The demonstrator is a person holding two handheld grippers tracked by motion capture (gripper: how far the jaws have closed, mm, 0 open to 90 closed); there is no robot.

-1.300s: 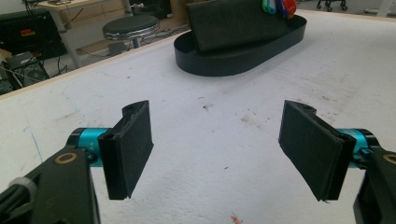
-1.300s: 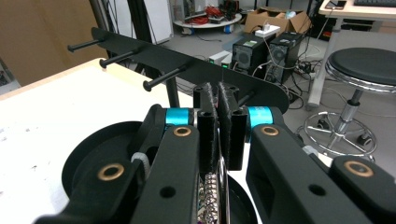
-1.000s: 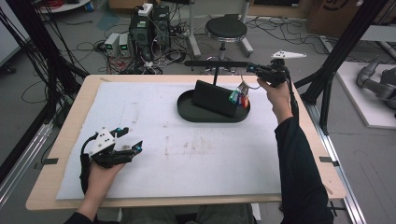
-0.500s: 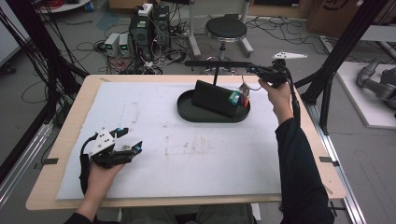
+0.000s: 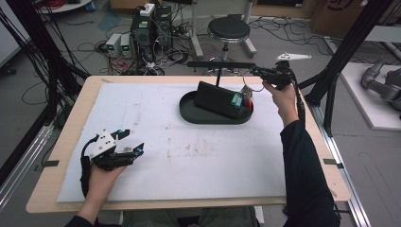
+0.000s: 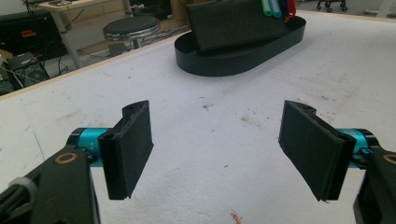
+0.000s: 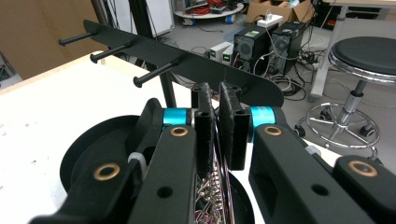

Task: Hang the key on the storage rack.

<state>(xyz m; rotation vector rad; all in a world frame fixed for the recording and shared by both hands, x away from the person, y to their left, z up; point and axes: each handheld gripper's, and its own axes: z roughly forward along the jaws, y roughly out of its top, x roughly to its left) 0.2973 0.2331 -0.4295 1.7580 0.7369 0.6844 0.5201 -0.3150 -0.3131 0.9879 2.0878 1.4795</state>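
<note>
Keys on a ring (image 5: 247, 90) hang from the right gripper (image 5: 259, 72), whose jaws are pinched almost together on the ring, just below the black peg rack (image 5: 221, 64) and above the right end of the oval black tray (image 5: 189, 109). Coloured tags (image 5: 237, 100) rest in that tray. Well apart, the left gripper (image 5: 134, 150) sits low over the white worktop (image 5: 198, 156), jaws wide open on nothing.
</note>
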